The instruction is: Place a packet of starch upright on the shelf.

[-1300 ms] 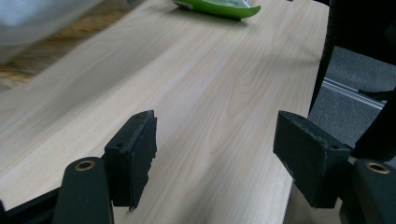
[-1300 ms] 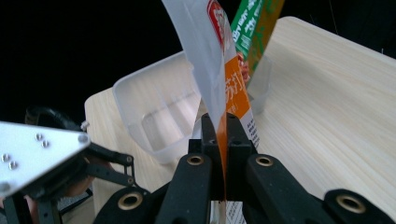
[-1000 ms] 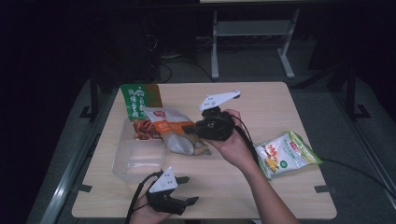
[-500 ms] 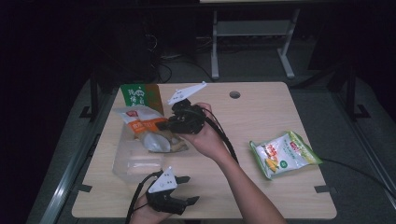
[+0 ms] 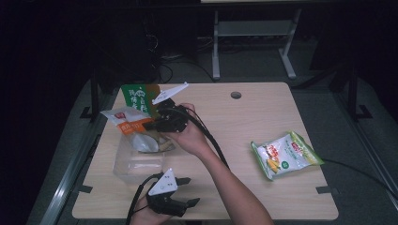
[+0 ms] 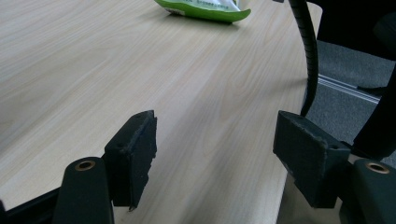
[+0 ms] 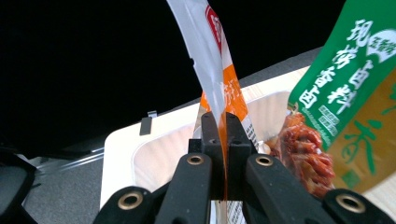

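High view first: the right gripper (image 5: 152, 125) is out over the left half of the wooden table (image 5: 244, 126), its jaws pinched on the orange-and-white snack packet (image 5: 126, 123), which hangs above the clear plastic tub (image 5: 133, 161). Just behind it stands a green packet (image 5: 136, 97), and a green-and-yellow snack bag (image 5: 285, 154) lies well apart near the right edge. Down at the near edge, the left gripper (image 5: 187, 192) sits low over the table, jaws apart with nothing in them. Left gripper view now: both black pads (image 6: 135, 149) stand wide over bare wood grain, nothing between them, the green-and-yellow snack bag (image 6: 205, 8) up at the far end, and a black cable (image 6: 308, 51) curving down on the right. Right gripper view: the right gripper (image 7: 223, 135) is clamped tight on the orange-and-white snack packet (image 7: 210, 60), which rises upright from the jaws; the green packet (image 7: 350, 93) hangs close on the right, reddish food showing through its clear part, with the clear plastic tub (image 7: 154, 158) below.
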